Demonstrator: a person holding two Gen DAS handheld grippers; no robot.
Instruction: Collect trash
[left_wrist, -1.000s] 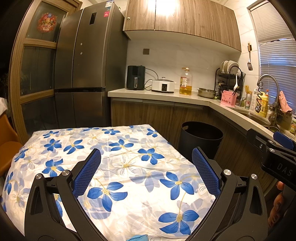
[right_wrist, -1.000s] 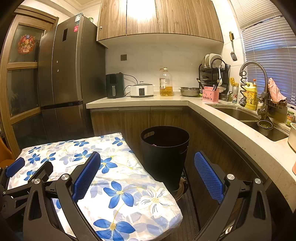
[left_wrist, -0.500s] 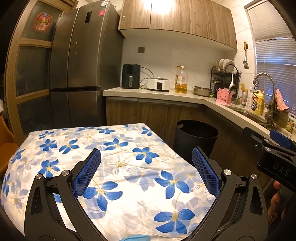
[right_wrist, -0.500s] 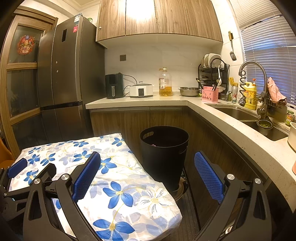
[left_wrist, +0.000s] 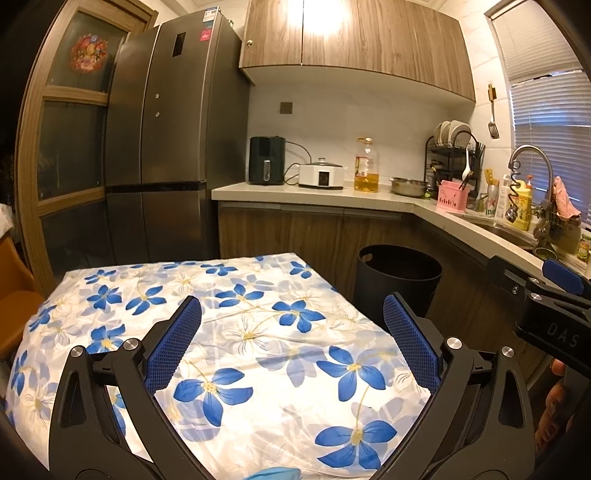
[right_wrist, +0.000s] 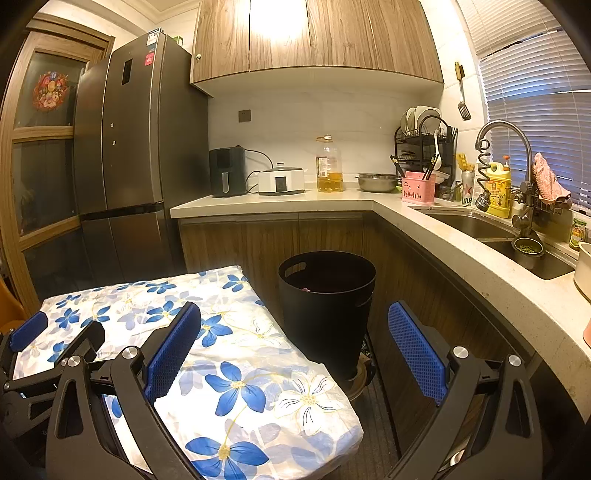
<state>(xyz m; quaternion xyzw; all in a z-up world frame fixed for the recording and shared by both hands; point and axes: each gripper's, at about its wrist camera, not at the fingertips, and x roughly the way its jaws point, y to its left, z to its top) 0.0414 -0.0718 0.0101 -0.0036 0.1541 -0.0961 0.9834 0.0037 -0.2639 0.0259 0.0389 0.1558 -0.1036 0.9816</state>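
A black trash bin stands on the floor between the table and the counter cabinets; it also shows in the left wrist view. Something pinkish lies inside it. The table wears a white cloth with blue flowers, also in the right wrist view. A light blue scrap peeks in at the bottom edge under my left gripper. My left gripper is open and empty above the cloth. My right gripper is open and empty, held over the table's right corner, near the bin.
A tall grey fridge stands behind the table. The L-shaped counter holds an air fryer, cooker, oil bottle, dish rack and sink. An orange chair sits at the left. The right gripper shows at the left view's right edge.
The left wrist view has tilted and shifted slightly, so the table sits a bit lower and left. The right gripper has barely moved. Both stay open.
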